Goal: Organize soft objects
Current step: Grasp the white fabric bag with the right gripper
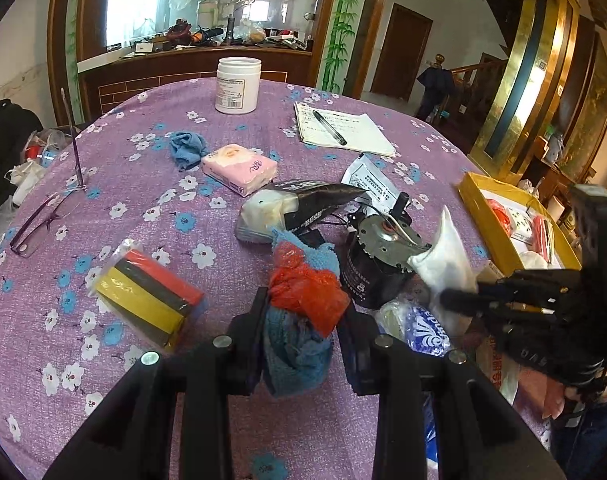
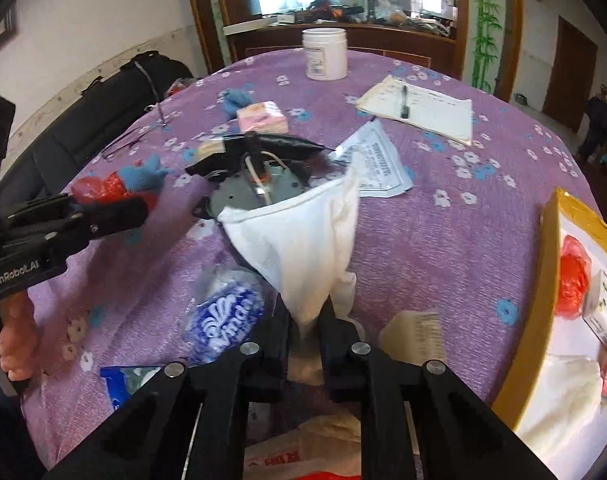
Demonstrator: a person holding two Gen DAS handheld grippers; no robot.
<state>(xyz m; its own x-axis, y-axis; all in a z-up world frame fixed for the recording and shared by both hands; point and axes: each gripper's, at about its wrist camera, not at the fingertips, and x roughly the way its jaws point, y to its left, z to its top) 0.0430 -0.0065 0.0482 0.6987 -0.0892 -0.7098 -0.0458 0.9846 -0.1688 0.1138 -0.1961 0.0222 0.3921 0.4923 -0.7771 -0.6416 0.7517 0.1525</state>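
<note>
My left gripper is shut on a bundle of blue cloth and red plastic bag, held above the purple flowered tablecloth. In the right wrist view the same gripper comes in from the left with the bundle. My right gripper is shut on the lower tip of a white cloth that fans upward; the left wrist view shows this gripper and the cloth at the right. A yellow box at the right edge holds a red bag and white soft items.
On the table lie another blue cloth, a pink tissue pack, wrapped sponges, glasses, a white jar, a notebook with a pen, a dark motor and a blue-and-white plastic pack.
</note>
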